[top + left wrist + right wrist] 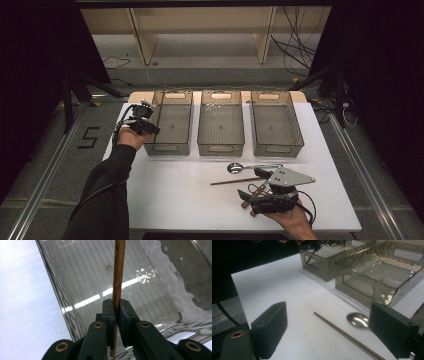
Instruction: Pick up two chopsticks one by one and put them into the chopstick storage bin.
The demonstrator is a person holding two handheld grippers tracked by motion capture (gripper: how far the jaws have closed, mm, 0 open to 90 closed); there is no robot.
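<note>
My left gripper (148, 125) hangs over the left edge of the left clear bin (170, 122), shut on a brown wooden chopstick (160, 112) that slants up and away across the bin. In the left gripper view the pads clamp the chopstick (117, 277) near its lower end, above the ribbed floor of the bin (82, 290). My right gripper (252, 195) rests low at the table's front right, open with nothing between its pads (272, 325). Ahead of it lie a second chopstick (344, 336) and a metal spoon (358, 319).
Three clear bins stand in a row at the back of the white table (175, 195): left, middle (221, 125) and right (276, 125). A brown-handled utensil (246, 202) lies partly under the right gripper. Dark stands and cables flank the table.
</note>
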